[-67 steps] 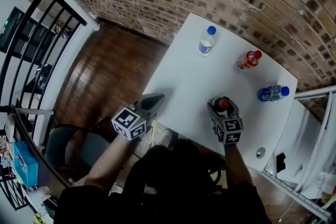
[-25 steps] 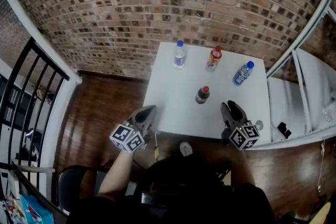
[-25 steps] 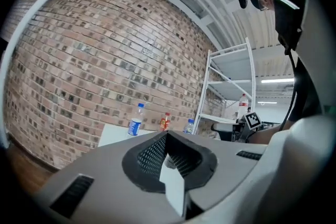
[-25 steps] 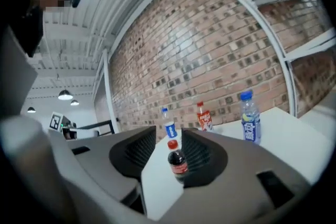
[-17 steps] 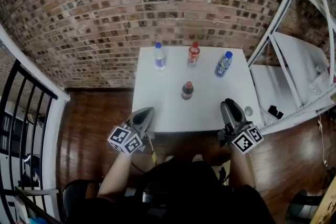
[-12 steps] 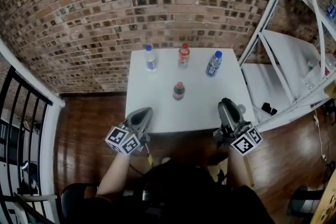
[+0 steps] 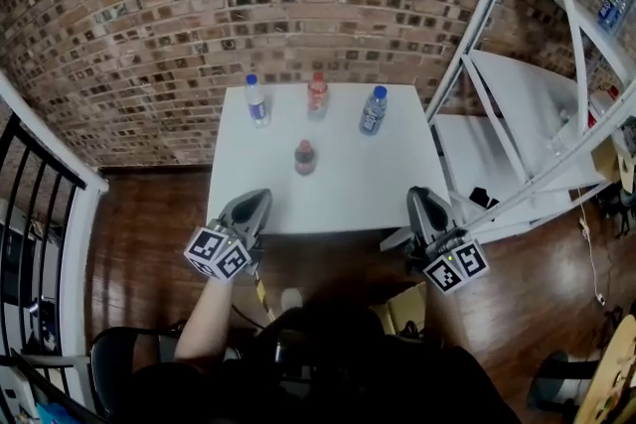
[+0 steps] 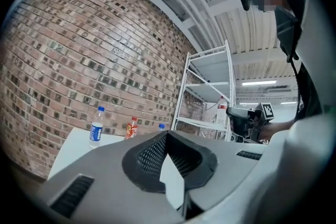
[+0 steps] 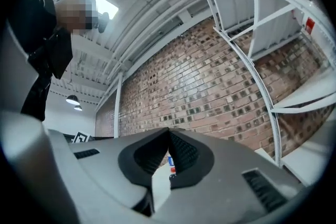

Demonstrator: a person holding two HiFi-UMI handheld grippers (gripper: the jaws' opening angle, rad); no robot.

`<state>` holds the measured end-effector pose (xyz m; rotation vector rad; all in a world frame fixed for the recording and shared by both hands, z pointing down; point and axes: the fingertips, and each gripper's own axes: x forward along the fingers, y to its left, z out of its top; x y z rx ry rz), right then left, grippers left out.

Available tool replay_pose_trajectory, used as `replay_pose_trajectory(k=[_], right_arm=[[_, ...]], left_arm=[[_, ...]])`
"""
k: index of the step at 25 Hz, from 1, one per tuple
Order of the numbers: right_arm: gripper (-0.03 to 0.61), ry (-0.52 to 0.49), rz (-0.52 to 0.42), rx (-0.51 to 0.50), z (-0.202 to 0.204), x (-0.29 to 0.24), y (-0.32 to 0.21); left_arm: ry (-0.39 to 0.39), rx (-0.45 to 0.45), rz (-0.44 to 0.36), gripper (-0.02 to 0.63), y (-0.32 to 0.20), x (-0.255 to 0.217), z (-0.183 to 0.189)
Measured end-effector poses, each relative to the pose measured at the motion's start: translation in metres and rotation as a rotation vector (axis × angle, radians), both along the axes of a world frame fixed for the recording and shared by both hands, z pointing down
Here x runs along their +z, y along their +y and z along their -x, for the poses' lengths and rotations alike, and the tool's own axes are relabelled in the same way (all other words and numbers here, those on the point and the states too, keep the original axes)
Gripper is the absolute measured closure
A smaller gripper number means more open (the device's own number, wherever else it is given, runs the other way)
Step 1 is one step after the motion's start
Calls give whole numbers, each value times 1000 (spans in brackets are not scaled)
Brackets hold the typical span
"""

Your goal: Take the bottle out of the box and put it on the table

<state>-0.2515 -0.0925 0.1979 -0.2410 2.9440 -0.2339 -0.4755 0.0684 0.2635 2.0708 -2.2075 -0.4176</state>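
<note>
A dark cola bottle (image 7: 304,157) with a red cap stands alone in the middle of the white table (image 7: 358,184). Behind it, in a row, stand a clear bottle (image 7: 256,100) with a blue cap, a red bottle (image 7: 317,94) and a blue-labelled bottle (image 7: 373,110). My left gripper (image 7: 258,200) hangs shut and empty at the table's near left edge. My right gripper (image 7: 418,200) is shut and empty at the near right corner. The left gripper view shows closed jaws (image 8: 167,135) with the clear bottle (image 8: 96,126) and the red bottle (image 8: 131,128) beyond. No box shows in any view.
A white metal shelf rack (image 7: 517,104) stands close to the table's right side, with a small dark object (image 7: 480,198) on its low shelf. A brick wall (image 7: 199,5) backs the table. A black railing (image 7: 30,184) runs at the left, and a chair (image 7: 119,353) is behind me.
Both grippers have drawn back from over the table to its near edge and lifted. The right gripper's jaws have come together. The table now sits further left in the head view.
</note>
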Motion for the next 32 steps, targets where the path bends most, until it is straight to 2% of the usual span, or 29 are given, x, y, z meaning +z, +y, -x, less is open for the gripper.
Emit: replay_pose_trajectory(k=[5,9,13,18,24,29,32], right_arm=[[575,81,-8,-7,-30,16,-13],[575,122,-3,0,-44,33,-17],[577,131,-2,15,-39,39,-22],[577,109,28,23,-33,40,-24],[577,139,40,8,-28,53,-24],[577,138,51,29,-27,59,-25],[577,144,57,33,-23,60,-28]], left_arm=[[-22,-24,-5,611,1,-9,-35],[-22,-58,-10,611,9,-8,-48],[-20,-88,-36,611,14,-14,-46],[-35,-81,-29,611,11,-13,-46],[-50,-77,-30,611,0,-15,-37],[-82,-92,3,611,0,-8,-36],[-60,-99,-17,611,0,-10,-30]])
